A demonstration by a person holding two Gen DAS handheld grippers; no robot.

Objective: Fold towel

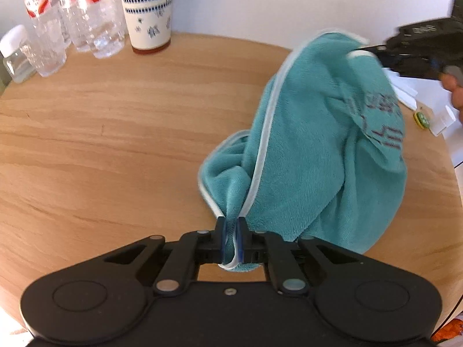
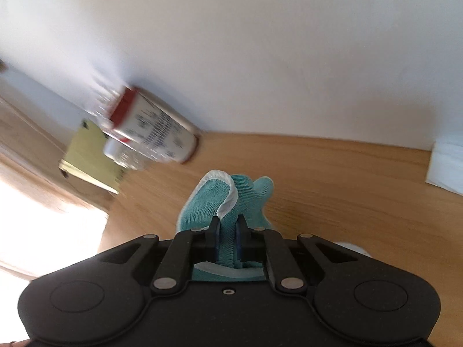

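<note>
A: What's the setting?

B: A round wooden bench [image 1: 115, 133] against a plain white wall [image 1: 260, 0]. In the upper left of the left wrist view stand clear water bottles [image 1: 86, 14] with red labels, a small clear jar [image 1: 16, 55] with a white cap at the far left edge, and a tall white patterned cup [image 1: 149, 11].

A: And the towel?

B: The teal towel [image 1: 312, 150] with white piping is bunched in the right half of that view, partly lifted off the bench, with some dark lettering on its upper right fold.

A: What is the left tool doing?

B: The left tool [image 1: 233, 240] sits at lower centre, its blue pads pinched tight on a white-edged corner of the towel.

A: The right one?

B: In the upper right of the left wrist view the right tool [image 1: 373, 50] appears blurred, gripping another white-edged part of the towel up high. Its own view shows it [image 2: 227, 238] clamped on teal cloth [image 2: 217, 202], which pokes out above the pads. That view is tilted and smeared; the cup [image 2: 162, 133] lies slanted at centre left.
</note>
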